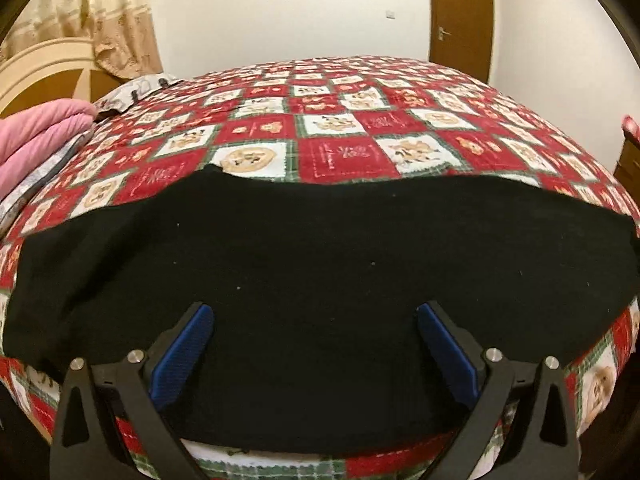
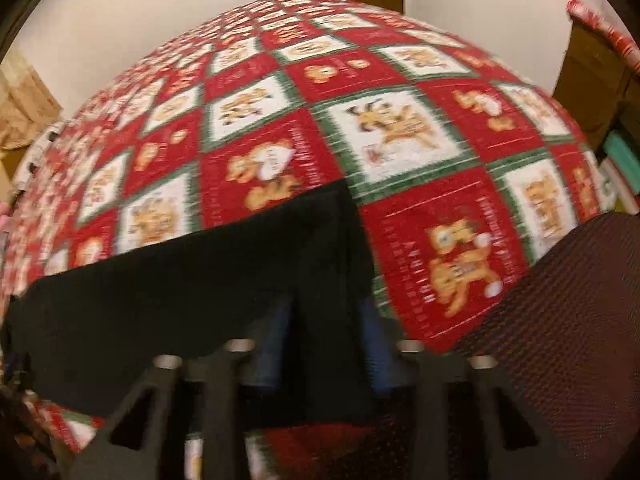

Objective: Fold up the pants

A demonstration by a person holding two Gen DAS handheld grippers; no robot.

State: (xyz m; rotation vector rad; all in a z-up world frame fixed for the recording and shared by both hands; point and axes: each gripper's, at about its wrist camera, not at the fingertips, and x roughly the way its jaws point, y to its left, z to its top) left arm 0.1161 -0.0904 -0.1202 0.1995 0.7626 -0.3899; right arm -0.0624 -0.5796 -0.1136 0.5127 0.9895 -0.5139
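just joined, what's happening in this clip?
A person with a handheld gripper in each hand is folding black pants laid flat on a bed with a red patchwork quilt. The left gripper hangs open above the cloth, gripping nothing. The right gripper is at the pants' right end; that view is blurred, so its grip can't be judged.

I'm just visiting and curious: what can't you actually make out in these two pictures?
- Right view: motion blur smears the right tool; open or shut is unclear.
- Left view: the black pants run off the left edge; the open left tool covers their near hem.
- Both views: waistband or leg end is undeterminable; the bedspread lies hidden beneath.
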